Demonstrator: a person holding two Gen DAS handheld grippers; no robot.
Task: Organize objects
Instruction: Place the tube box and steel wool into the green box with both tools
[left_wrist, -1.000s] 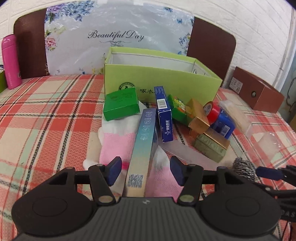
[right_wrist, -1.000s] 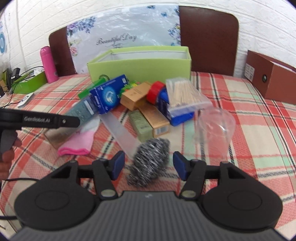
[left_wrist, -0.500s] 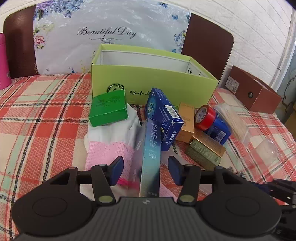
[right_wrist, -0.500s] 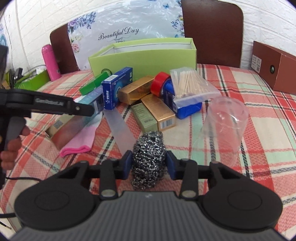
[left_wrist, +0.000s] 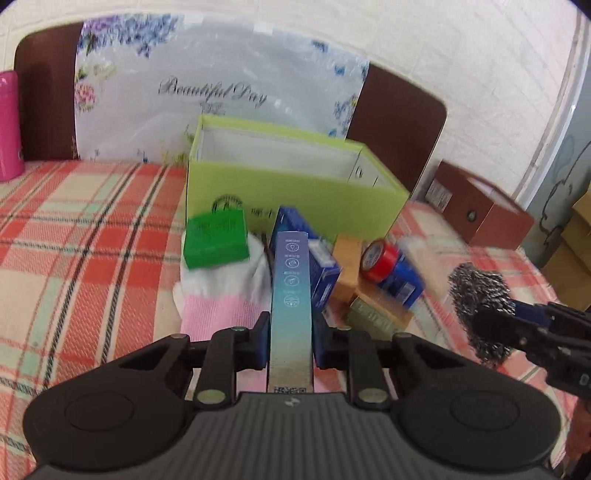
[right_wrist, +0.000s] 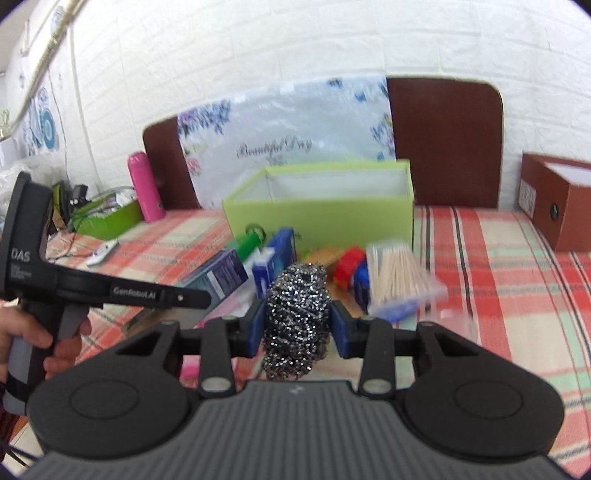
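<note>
A: What does the left gripper (left_wrist: 290, 345) hold?
B: A long teal box (left_wrist: 291, 295), pinched tight, low in the middle.
A: And the right gripper (right_wrist: 297, 326)?
B: Its jaws squeeze a steel wool ball (right_wrist: 297, 319) (shiny, mid-frame). The green box (right_wrist: 321, 205) sits open behind, above center.

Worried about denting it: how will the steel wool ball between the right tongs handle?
The steel wool ball is a loose wire tangle, so likely springy and light. Its rough coils probably resist slipping between the right tongs. Being rounded, it may roll if set down.
</note>
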